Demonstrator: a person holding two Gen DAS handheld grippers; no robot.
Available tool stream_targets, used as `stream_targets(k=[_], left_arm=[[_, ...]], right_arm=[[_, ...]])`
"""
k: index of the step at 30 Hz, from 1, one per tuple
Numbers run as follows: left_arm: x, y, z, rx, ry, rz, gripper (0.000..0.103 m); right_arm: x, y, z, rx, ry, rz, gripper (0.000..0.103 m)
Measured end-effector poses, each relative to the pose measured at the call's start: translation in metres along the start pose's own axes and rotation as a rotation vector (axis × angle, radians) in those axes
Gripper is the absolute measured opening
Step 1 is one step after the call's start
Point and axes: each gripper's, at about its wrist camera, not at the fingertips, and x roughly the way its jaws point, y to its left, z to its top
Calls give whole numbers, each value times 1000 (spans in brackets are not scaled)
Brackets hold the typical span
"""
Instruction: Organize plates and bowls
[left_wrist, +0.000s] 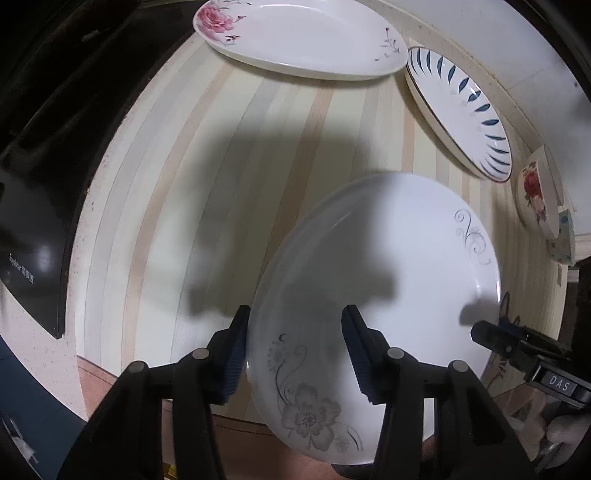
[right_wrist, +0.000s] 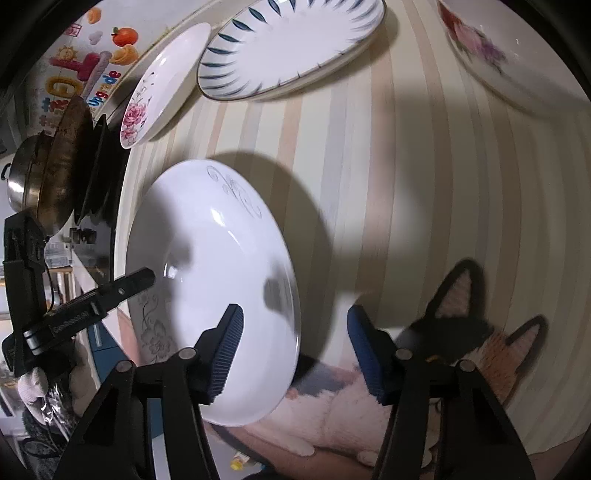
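**Striped tabletop, grey-flower plate between two grippers**

Striped cream-and-tan tablecloth (left_wrist: 155, 206) covers the table; a cat picture is printed on its near end (right_wrist: 491, 350).

Grey-flower plate (left_wrist: 369, 280): white, glossy, shallow dish. Grey blossom with curling stems on the near rim, grey scrollwork on the far rim. It sits at the near part of the table, with its near rim over the cloth's near end. A big shadow falls on the cloth beside it, so it may be tilted or raised; I cannot tell for sure.

Left gripper (left_wrist: 295, 354): fingers spread wide, blue ribbed pads. The plate's near-left rim lies between them; left pad is at the outer edge, right pad is over the plate's inside. Contact is not clear, no clamp visible.

Right gripper (right_wrist: 295, 354): also spread wide. Its left pad overlaps the plate's right rim, its right pad is over the cat print, off the plate. Nothing held.

Further out:
- pink-rose plate (left_wrist: 295, 37), white, at the far edge
- blue-leaf plate (left_wrist: 461, 110), just beside it, dark rim line
- red-rose bowl (left_wrist: 535, 192), further right
- small dotted bowl (left_wrist: 563, 240) next to that
- stacked pans (right_wrist: 55, 166) off the table's left side
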Motion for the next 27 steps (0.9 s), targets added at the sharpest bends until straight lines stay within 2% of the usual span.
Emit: stream_targets(k=[1,2,3,9,15,27], left_arm=[[-1,-1,-1,9,-4,6,46],[0,-3,-1,12,-6,6,46],[-1,-4,-2,16,-5,11,46],[-3,-14,-4,23,-20,20,45],[-19,-32,-12,47,-62,17,45],[-42,-96,-20,139,-85,-10,45]], right_arm=[[3,3,0,-13,9,10,43],[5,4,-1,-22,23,16,30],[10,6,0,-28,36,14,22],[14,14,-3,-56,5,-11,21],[-2,-1,-12,-62,1,-15,21],[-71,-39,-30,-62,-77,-22,21]])
